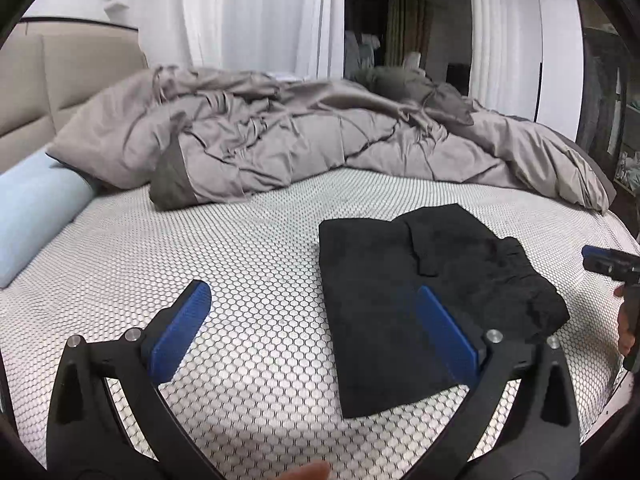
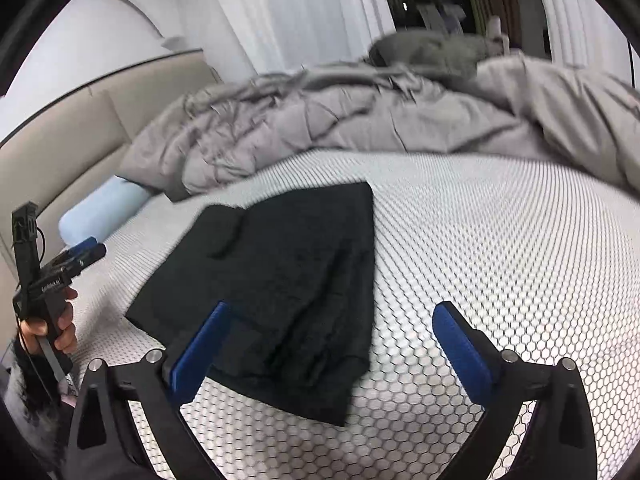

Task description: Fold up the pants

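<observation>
Folded black pants (image 1: 432,300) lie on the bed, between both wide-spread hand-held grippers.

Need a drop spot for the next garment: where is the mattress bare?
Bare honeycomb mattress lies between the folded black pants and the blue pillow, and on the pants' other side. The far side is crowded by the rumpled grey duvet.
</observation>
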A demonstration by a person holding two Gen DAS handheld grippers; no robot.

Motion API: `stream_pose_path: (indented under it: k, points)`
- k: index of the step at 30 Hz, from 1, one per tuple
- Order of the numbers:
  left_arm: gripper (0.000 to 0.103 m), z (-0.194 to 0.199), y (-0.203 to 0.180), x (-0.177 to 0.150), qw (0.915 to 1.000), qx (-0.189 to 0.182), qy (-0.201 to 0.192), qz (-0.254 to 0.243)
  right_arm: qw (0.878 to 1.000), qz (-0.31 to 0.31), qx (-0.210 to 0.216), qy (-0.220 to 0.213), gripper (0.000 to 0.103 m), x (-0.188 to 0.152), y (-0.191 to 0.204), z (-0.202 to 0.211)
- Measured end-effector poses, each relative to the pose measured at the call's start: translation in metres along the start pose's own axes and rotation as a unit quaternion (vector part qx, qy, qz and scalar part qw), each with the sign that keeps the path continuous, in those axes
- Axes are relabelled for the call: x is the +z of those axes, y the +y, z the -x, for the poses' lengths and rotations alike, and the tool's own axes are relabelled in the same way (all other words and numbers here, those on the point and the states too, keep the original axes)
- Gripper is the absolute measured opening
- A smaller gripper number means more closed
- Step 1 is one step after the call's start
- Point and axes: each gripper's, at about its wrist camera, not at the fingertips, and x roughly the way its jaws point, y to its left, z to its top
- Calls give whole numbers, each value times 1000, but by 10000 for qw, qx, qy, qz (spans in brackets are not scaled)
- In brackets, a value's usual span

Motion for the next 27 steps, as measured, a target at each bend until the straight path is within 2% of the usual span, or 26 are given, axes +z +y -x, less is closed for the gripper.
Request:
stream_pose_path:
  k: [4, 10, 16, 27]
  points:
    - [102, 24, -4, -12, 9997, 46, -184, 145, 9989, 111, 122, -443, 103, -7, 15, 21]
    - [102, 44, -7, -27, 9989, 38, -231, 417, 9965, 210, 236, -778, 103, -24, 35, 40]
    - [102, 42, -11, -29, 9992, -16, -276, 282, 9950, 573, 230, -788, 103, -27, 55, 35]
    - [102, 34, -21, -27, 9994, -157, -267, 145, 9952, 613, 220, -736, 103, -24, 64, 25]
